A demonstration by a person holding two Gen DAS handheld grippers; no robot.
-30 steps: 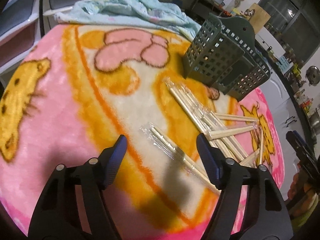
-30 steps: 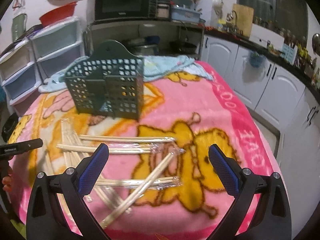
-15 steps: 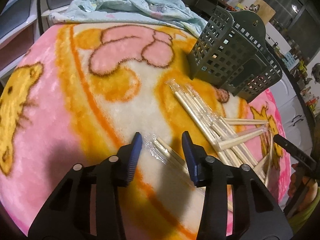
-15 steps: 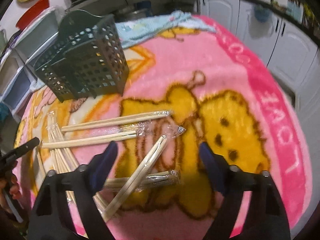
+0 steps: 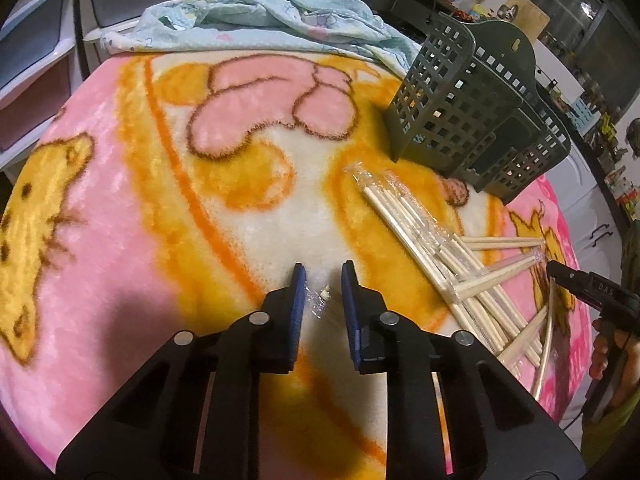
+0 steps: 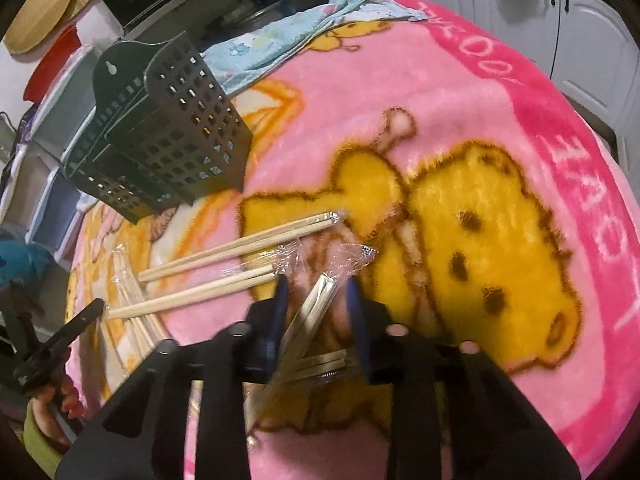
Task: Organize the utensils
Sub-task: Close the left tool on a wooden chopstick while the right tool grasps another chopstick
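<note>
Several plastic-wrapped pairs of wooden chopsticks (image 5: 432,240) lie scattered on the pink cartoon blanket (image 5: 120,200). A dark green perforated utensil holder (image 5: 468,120) stands behind them; it also shows in the right wrist view (image 6: 168,136). My left gripper (image 5: 323,276) is low on the blanket, its jaws nearly closed around the tip of one wrapped pair (image 5: 320,300). My right gripper (image 6: 316,288) has narrowed around another wrapped pair (image 6: 308,312) lying diagonally between its blurred fingers; more pairs (image 6: 240,248) lie just beyond.
A crumpled light-blue cloth (image 5: 260,20) lies at the blanket's far edge. Plastic drawers (image 5: 32,60) stand to the left, white cabinets (image 6: 580,20) to the right. The blanket's edge drops off near the cabinets.
Both grippers dropped toward the blanket and closed from wide open. The left one now straddles a wrapped pair's tip; the right one now straddles the diagonal pair.
</note>
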